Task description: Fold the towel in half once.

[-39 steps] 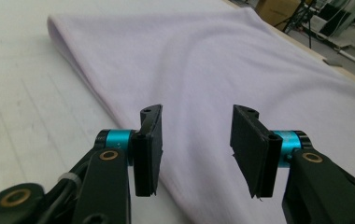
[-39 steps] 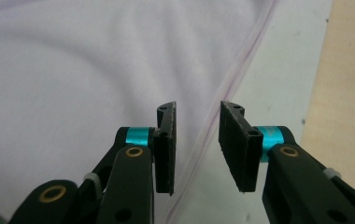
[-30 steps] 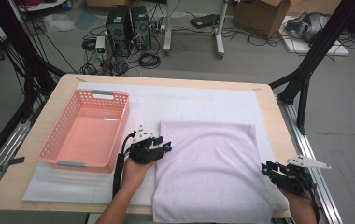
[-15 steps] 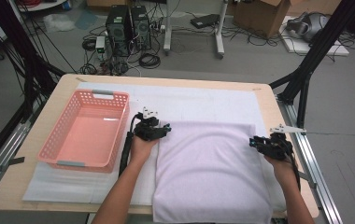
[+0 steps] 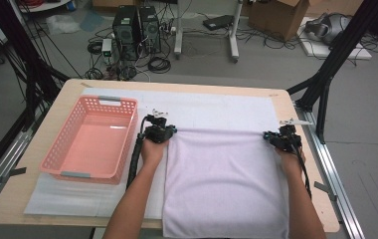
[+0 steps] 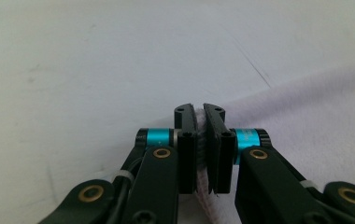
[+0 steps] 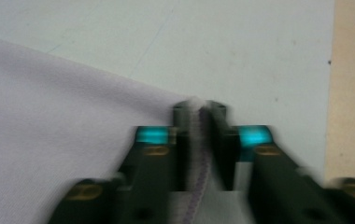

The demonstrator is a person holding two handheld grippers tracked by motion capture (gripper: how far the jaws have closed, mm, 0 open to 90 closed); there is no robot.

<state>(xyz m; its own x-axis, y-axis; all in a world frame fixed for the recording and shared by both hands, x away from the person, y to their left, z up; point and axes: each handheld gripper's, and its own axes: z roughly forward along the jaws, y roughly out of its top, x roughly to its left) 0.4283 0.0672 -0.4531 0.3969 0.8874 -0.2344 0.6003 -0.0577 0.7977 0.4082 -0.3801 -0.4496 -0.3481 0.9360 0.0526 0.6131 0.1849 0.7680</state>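
A pale lilac towel (image 5: 224, 181) lies flat on the white mat (image 5: 217, 112), its near end hanging over the table's front edge. My left gripper (image 5: 163, 130) is shut on the towel's far left corner; in the left gripper view the cloth (image 6: 199, 140) is pinched between the jaws of that gripper (image 6: 199, 112). My right gripper (image 5: 276, 137) is shut on the far right corner; the right gripper view, blurred, shows the towel's hem (image 7: 195, 140) clamped between the jaws of that gripper (image 7: 199, 109).
A pink plastic basket (image 5: 93, 139) with nothing in it stands on the left of the mat, close to my left gripper. Black frame legs (image 5: 326, 74) rise past the table's right edge. Computers and cables lie on the floor beyond.
Both grippers have moved away from the person toward the far side, carrying the towel's corners; the right one travelled farthest, from the near right. The towel now lies stretched out longer.
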